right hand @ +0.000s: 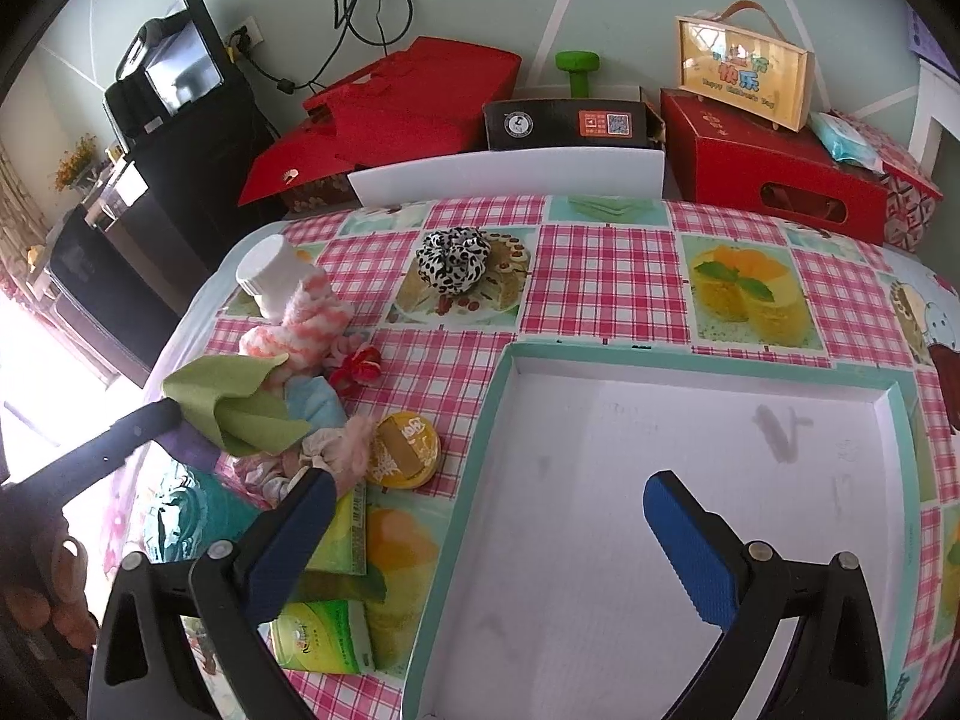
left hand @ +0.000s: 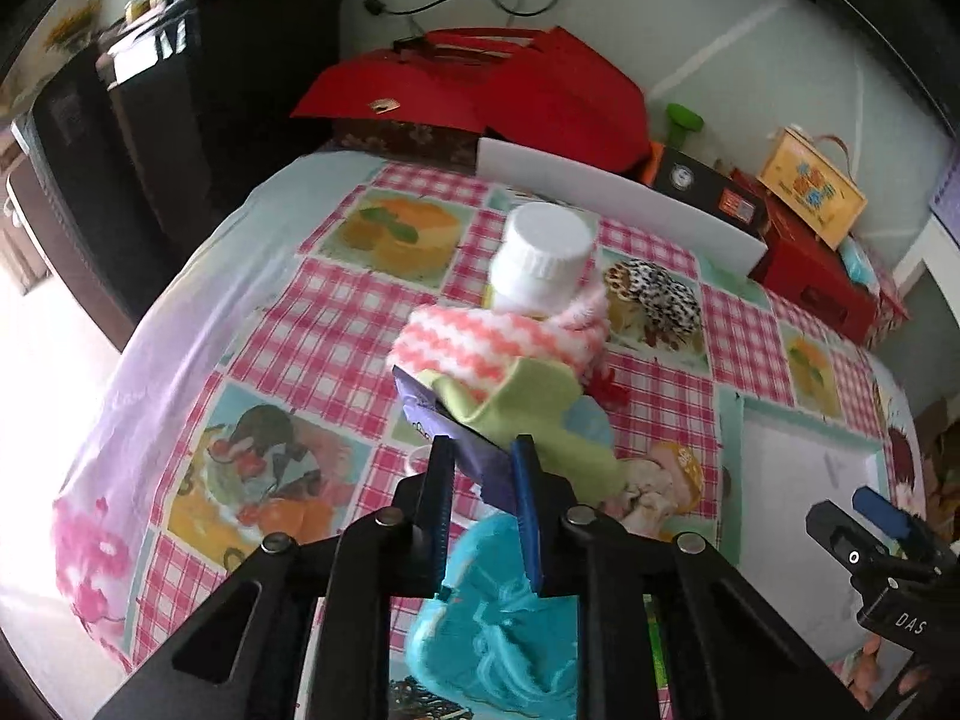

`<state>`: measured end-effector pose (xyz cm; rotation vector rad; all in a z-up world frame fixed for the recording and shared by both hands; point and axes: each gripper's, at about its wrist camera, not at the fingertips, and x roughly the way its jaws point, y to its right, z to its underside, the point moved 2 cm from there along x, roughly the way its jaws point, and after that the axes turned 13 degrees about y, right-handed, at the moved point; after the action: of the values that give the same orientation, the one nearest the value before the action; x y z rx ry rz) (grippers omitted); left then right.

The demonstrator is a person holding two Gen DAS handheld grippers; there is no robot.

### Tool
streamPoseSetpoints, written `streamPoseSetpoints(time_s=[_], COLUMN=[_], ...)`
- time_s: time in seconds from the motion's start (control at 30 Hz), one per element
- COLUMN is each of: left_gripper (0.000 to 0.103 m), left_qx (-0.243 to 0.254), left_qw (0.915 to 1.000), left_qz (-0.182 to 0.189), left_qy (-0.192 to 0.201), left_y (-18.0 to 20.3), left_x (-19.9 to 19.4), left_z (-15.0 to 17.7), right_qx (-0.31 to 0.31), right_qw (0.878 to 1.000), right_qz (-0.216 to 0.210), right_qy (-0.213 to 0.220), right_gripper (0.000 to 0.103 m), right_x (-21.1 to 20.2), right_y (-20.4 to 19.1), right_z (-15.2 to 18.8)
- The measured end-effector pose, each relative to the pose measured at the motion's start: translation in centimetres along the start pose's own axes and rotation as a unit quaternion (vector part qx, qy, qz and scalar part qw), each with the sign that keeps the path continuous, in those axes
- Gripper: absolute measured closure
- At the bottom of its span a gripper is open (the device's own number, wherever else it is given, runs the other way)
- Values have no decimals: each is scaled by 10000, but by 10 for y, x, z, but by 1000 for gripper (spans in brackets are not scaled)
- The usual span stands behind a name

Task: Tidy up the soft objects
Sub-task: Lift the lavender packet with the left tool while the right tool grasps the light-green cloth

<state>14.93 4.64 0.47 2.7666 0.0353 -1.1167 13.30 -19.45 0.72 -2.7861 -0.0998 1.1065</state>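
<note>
My left gripper [left hand: 483, 459] is shut on a green cloth [left hand: 522, 402] and a flat purple piece [left hand: 474, 456] under it, held just above the pile. In the right wrist view the green cloth [right hand: 234, 402] hangs at the tip of that arm. The pile holds a pink-and-white knit piece [right hand: 300, 324], a light-blue cloth [right hand: 315, 402], a red flower tie [right hand: 354, 366] and teal yarn [left hand: 498, 612]. A leopard scrunchie [right hand: 453, 258] lies apart. My right gripper [right hand: 492, 483] stands open over the white tray [right hand: 510, 354], holding nothing.
A white bottle [right hand: 270, 276], a yellow tin [right hand: 405, 450] and green tissue packs [right hand: 324, 636] lie by the pile on the checked tablecloth. At the back stand a white board [right hand: 510, 174], red boxes [right hand: 768, 174], a black box [right hand: 564, 123] and a wooden case [right hand: 744, 72].
</note>
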Motion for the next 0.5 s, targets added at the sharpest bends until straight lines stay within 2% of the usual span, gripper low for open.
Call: streamPoseSetpoints(time_s=[0.23,0.3,0.5], left_gripper=[90,95,95], left_qx=[-445,-568,-806], left_qw=[9990,9984,9965], left_qz=[7,-61,-185], left_qy=[28,52,-141], left_y=[-28,-39,-79], left_x=[-1,0,13], left_z=[2,2,14], right_qx=[-45,-58,-242], right_qw=[10000,10000,9996], right_qz=[-33,-79,-120], right_qy=[-7,-7,-73], right_gripper=[0,0,0], right_x=[2,3,10], right_y=[-3,-5,-17], right_z=[1,2,7])
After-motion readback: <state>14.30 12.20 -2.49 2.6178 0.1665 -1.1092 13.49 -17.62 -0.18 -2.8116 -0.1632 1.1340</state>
